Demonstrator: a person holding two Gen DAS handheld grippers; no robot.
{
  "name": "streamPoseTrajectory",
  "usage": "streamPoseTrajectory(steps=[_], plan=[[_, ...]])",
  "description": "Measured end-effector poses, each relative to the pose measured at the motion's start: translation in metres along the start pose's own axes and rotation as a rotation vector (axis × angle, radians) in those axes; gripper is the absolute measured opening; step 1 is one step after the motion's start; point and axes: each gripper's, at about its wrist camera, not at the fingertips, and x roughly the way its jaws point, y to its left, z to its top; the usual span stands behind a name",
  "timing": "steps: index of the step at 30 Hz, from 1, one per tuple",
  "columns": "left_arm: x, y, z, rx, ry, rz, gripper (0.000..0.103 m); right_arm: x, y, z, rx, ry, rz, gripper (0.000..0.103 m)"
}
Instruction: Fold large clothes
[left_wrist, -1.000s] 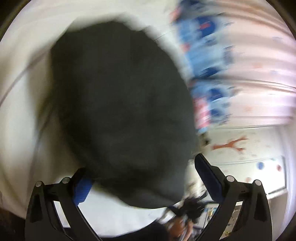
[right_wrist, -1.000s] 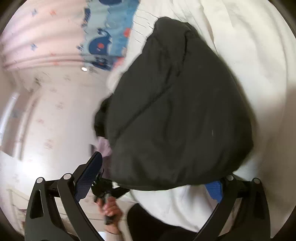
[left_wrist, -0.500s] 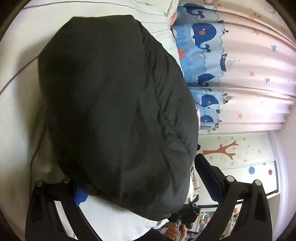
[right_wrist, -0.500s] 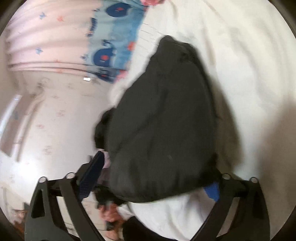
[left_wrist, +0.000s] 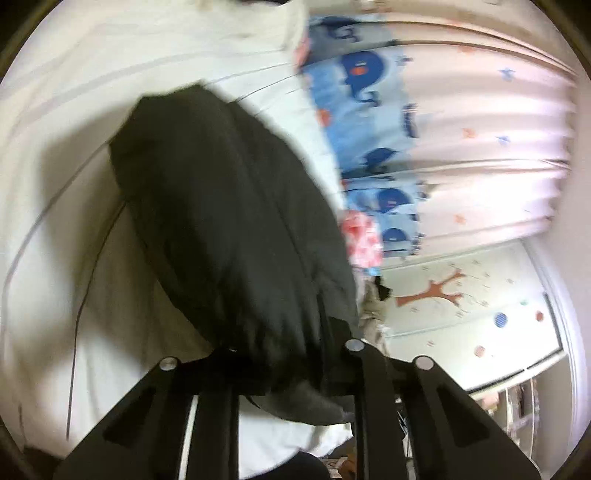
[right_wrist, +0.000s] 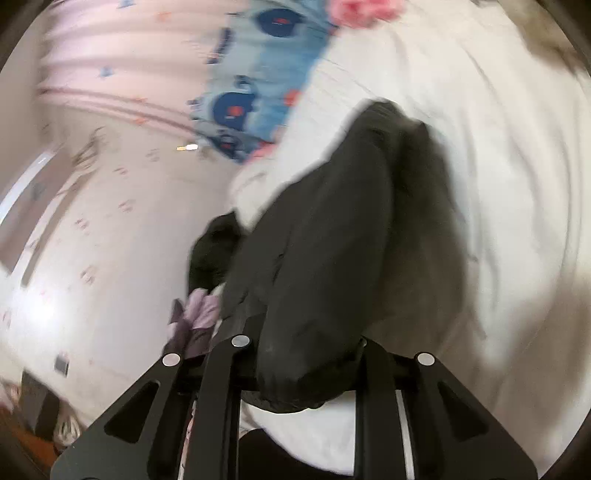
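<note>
A large dark green-black padded garment (left_wrist: 236, 229) lies bunched on a white bed sheet (left_wrist: 66, 184). My left gripper (left_wrist: 291, 365) is shut on the garment's near edge, and the cloth covers the fingertips. The same garment (right_wrist: 351, 251) fills the middle of the right wrist view. My right gripper (right_wrist: 306, 369) is shut on its near hem, which bulges out between the jaws. The garment runs away from both grippers across the bed.
A pink curtain with a blue whale border (left_wrist: 388, 155) hangs beside the bed, also in the right wrist view (right_wrist: 251, 96). A wall with a tree decal (left_wrist: 439, 295) is at right. Lilac clothes (right_wrist: 195, 314) lie off the bed's edge.
Both grippers have closed from wide open onto the garment's near edge. Both views have shifted, and the garment now looks narrower and farther out on the bed.
</note>
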Motion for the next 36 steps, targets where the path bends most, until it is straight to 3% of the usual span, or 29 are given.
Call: streamPoseTrajectory(steps=[3, 5, 7, 8, 9, 10, 14, 16, 19, 22, 27, 29, 30, 31, 33, 36], plan=[[-0.031, -0.015, -0.007, 0.029, 0.010, -0.012, 0.018, -0.027, 0.026, -0.018, -0.059, -0.002, 0.032, 0.017], [-0.032, 0.000, -0.014, 0.027, 0.091, 0.041, 0.021, -0.035, 0.020, -0.037, -0.057, 0.039, -0.001, 0.018], [-0.024, 0.037, -0.023, -0.050, 0.208, 0.136, 0.042, -0.033, -0.006, -0.056, -0.018, 0.113, -0.074, 0.018], [-0.024, 0.054, -0.027, -0.103, 0.233, 0.151, 0.061, -0.031, -0.033, -0.067, 0.050, 0.161, -0.124, 0.023], [-0.028, 0.068, -0.030, -0.142, 0.238, 0.154, 0.072, -0.034, -0.049, -0.076, 0.103, 0.177, -0.116, 0.027], [-0.036, 0.075, -0.033, -0.144, 0.220, 0.144, 0.072, -0.042, -0.064, -0.085, 0.158, 0.175, -0.088, 0.033], [-0.047, 0.070, -0.028, -0.101, 0.185, 0.156, 0.084, -0.074, -0.069, -0.094, 0.169, 0.113, -0.099, 0.040], [-0.043, 0.064, -0.020, -0.090, 0.178, 0.168, 0.089, -0.090, -0.063, -0.095, 0.154, 0.077, -0.148, 0.041], [-0.023, 0.058, -0.008, -0.091, 0.163, 0.188, 0.095, -0.124, -0.032, -0.088, 0.031, -0.053, -0.299, 0.043], [0.003, 0.041, -0.008, -0.044, 0.151, 0.185, 0.095, -0.123, 0.020, -0.078, -0.133, -0.118, -0.319, 0.051], [0.028, 0.049, 0.006, -0.060, 0.164, 0.259, 0.095, -0.031, 0.108, -0.045, -0.399, -0.055, -0.317, 0.067], [0.027, 0.048, 0.004, -0.027, 0.161, 0.241, 0.070, 0.026, 0.123, -0.030, -0.436, -0.028, -0.325, 0.069], [0.026, 0.047, 0.002, -0.009, 0.182, 0.206, 0.052, 0.053, 0.121, -0.026, -0.427, -0.006, -0.335, 0.070], [0.023, 0.049, 0.001, -0.011, 0.182, 0.195, 0.042, 0.096, 0.109, -0.017, -0.416, 0.029, -0.379, 0.070], [0.013, 0.044, -0.008, 0.038, 0.200, 0.169, 0.034, 0.145, 0.078, -0.021, -0.414, 0.104, -0.451, 0.070], [-0.003, 0.025, -0.028, 0.137, 0.241, 0.170, 0.030, 0.172, 0.069, -0.032, -0.524, 0.144, -0.504, 0.071]])
